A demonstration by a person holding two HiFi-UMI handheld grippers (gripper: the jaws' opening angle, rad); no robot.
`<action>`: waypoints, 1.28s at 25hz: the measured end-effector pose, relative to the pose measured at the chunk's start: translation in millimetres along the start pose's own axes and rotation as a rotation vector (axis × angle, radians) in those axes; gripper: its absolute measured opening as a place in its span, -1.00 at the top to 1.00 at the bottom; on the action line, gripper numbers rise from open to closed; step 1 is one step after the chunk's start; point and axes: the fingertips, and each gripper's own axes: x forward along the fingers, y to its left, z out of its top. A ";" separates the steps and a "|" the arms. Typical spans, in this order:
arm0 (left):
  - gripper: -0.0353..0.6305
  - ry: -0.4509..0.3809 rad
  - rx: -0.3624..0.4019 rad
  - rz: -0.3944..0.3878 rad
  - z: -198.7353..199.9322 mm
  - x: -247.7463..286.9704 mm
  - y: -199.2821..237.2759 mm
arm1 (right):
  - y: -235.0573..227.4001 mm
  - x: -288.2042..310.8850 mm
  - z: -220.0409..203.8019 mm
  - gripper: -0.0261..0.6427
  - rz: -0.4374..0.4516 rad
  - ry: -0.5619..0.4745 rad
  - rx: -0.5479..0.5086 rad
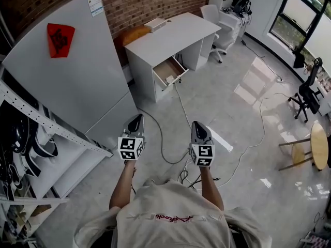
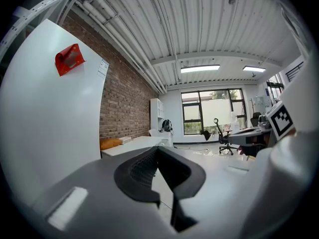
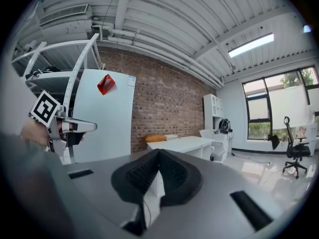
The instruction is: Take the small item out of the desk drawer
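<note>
While the left gripper point(image 1: 137, 117) and the right gripper point(image 1: 196, 123) are held side by side over the glossy pale-tiled floor point(image 1: 232, 112), each has its jaws closed tip to tip with nothing between them. In the gripper views their ribbed black pads point(image 2: 142, 168) meet in a blunt point, set in smooth grey shells. Well ahead of both stands the white, flat-topped desk point(image 1: 170, 35) against a rough red brick wall point(image 1: 150, 1). Its drawer point(image 1: 166, 68) is pulled out, a shallow box with a tan wooden inside. The small item cannot be made out at this distance. A flat white box point(image 1: 155, 24) lies on the desktop, with a rounded orange cushion point(image 1: 135, 33) beside the desk. A tall, smooth white cabinet point(image 1: 77, 81) bearing a red paper point(image 1: 60, 39) stands to the left. Thin cables point(image 1: 164, 138) snake across the tiles.
</note>
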 end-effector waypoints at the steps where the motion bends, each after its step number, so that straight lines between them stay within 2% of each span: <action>1: 0.87 0.003 0.003 -0.002 -0.3 2.5 -3.1 | -3.5 -0.1 -0.8 0.89 0.000 -0.001 0.005; 9: 0.87 0.033 0.001 0.004 -11.6 19.2 -15.7 | -21.4 11.1 -11.5 0.89 0.011 0.010 0.026; 18: 0.87 0.031 -0.007 0.006 -16.2 55.0 -9.2 | -35.0 46.4 -11.4 0.89 0.029 0.007 0.018; 26: 0.87 0.029 -0.022 -0.027 -18.2 123.6 5.6 | -60.9 101.8 -9.5 0.89 0.010 0.023 0.007; 32: 0.87 0.026 -0.040 -0.063 -8.7 191.6 33.8 | -81.8 165.5 9.2 0.89 -0.015 0.024 -0.013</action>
